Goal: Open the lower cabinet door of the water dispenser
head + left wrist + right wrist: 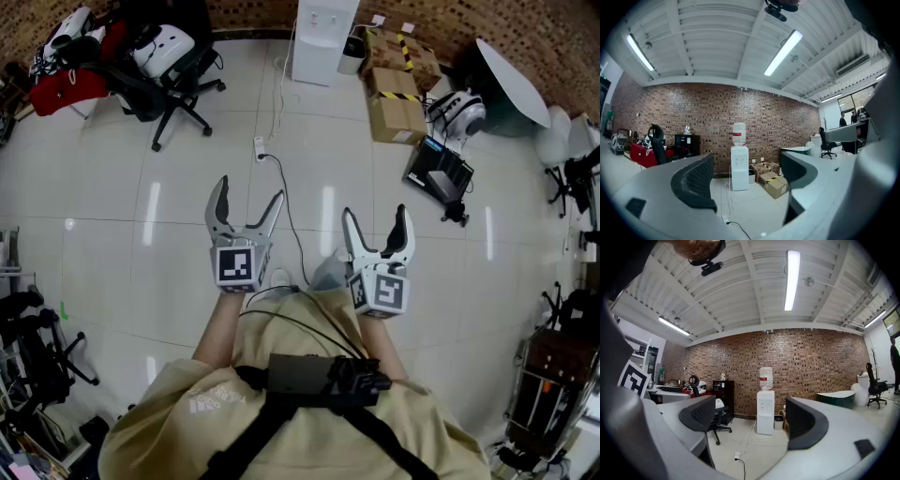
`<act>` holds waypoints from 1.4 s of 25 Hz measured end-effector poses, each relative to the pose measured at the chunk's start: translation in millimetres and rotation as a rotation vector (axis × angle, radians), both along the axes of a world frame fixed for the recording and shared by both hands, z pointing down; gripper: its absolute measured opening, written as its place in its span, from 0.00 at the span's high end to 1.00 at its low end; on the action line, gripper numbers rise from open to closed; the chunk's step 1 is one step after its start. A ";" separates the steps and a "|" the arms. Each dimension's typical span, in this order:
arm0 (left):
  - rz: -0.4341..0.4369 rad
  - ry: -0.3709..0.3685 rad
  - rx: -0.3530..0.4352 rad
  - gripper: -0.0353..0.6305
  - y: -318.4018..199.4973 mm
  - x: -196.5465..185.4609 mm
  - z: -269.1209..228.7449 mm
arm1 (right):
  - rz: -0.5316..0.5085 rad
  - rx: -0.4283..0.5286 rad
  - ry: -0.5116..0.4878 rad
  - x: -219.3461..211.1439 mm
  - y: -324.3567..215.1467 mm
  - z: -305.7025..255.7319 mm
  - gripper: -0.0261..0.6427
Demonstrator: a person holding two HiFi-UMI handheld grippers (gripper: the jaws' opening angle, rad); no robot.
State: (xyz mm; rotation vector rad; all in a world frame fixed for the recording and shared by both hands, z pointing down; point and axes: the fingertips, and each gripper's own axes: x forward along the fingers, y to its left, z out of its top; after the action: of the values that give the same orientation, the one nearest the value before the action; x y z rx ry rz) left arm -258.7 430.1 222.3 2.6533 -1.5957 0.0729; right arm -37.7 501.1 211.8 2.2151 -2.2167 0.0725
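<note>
Jaws of the left gripper (249, 192) and the right gripper (376, 214) are held wide apart; nothing is gripped or touched. The water dispenser (323, 37) is seen well ahead, against the brick wall (825, 362), beside cardboard boxes (394, 94); its top is cut off in the head view; its bottle (766, 377) is shown only in the gripper views; its lower cabinet door (765, 425) appears shut, the handle too small to be made out.

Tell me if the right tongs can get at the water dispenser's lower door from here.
Probably not yet: the right tongs hang open far short of the water dispenser; mostly open floor lies between.
</note>
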 end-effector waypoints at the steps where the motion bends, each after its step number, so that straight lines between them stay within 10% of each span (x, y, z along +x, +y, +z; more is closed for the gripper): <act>1: 0.002 -0.008 -0.006 0.29 -1.6 0.9 1.8 | 0.005 -0.010 -0.011 4.0 -2.9 2.1 0.22; 26: -0.037 -0.064 -0.076 0.34 -229.8 121.2 10.0 | -0.247 -0.046 -0.152 122.6 -264.7 19.4 0.36; 35: 0.028 -0.075 -0.146 0.34 -283.0 217.5 19.4 | -0.126 -0.054 -0.160 227.4 -306.3 37.0 0.41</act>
State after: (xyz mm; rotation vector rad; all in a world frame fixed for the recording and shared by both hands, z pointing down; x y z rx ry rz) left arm -41.3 147.1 241.7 2.5902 -1.5101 0.2814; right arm 189.7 194.8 248.8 2.1052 -2.3980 0.3152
